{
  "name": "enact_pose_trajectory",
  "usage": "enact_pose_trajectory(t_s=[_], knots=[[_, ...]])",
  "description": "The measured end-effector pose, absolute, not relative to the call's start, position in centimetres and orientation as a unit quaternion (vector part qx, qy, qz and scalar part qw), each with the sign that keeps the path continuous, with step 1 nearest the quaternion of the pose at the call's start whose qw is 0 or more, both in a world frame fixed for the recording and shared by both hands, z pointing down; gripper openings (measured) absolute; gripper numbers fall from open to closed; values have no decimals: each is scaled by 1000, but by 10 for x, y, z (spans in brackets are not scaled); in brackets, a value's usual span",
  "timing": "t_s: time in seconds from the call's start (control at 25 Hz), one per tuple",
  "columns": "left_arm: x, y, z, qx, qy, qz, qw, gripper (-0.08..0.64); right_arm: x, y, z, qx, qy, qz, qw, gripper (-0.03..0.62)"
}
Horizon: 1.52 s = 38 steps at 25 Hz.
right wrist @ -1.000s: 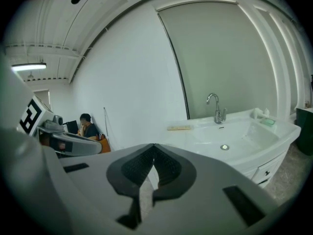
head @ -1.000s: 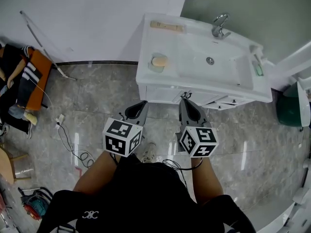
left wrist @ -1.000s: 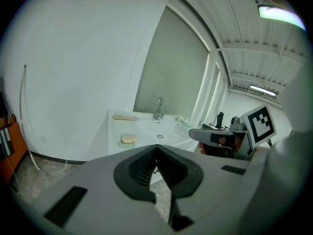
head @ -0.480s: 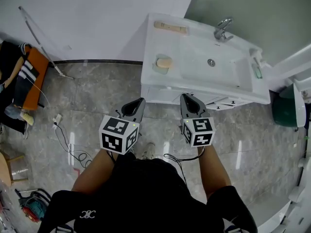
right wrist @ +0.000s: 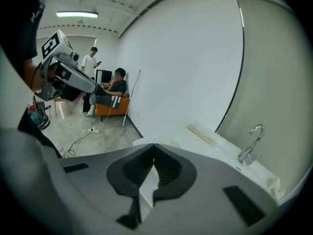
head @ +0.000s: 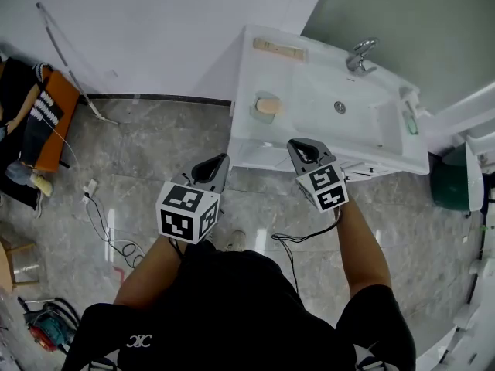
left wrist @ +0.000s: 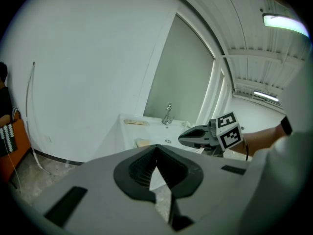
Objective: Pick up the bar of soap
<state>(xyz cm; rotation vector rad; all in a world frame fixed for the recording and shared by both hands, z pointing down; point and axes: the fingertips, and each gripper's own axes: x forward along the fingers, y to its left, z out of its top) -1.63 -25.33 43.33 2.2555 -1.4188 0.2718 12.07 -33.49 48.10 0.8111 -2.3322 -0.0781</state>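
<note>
Neither gripper holds anything: the right gripper (head: pixel 297 144) hangs just in front of the washbasin (head: pixel 249 147) with its jaws pressed together tip to tip, and the left gripper (head: pixel 223 159), a little lower and to the left over the floor, also has its jaws closed on nothing. The bar of soap (head: pixel 267 106) lies in a small pale dish (head: pixel 256 114) on the flat left part of the basin, beside the bowl and well apart from the tap (head: pixel 361 54). I judge the soap to be light and stiff, but smooth and rounded, so probably slippery (more so if it is wet, which I cannot tell from here). The best hold seems to be across its shorter width, at the middle, with wide-open jaws coming from above. A moderate squeeze is wiser, because too much pressure may shoot the bar out, and the light dish may slide or lift with it.
</note>
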Motion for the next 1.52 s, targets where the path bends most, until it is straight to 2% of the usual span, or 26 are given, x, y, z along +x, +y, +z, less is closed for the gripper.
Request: enact_pose_trajectory(t_s=[0.36, 0.8, 1.52], knots=[[-43, -258, 432, 802, -544, 89, 231, 8, 117, -370, 507, 238, -858, -121, 438, 8], [-60, -260, 431, 783, -572, 82, 231, 8, 104, -405, 533, 153, -823, -192, 512, 11], [-89, -256, 457, 740, -613, 92, 261, 8, 81, -470, 572, 62, -796, -156, 582, 164]])
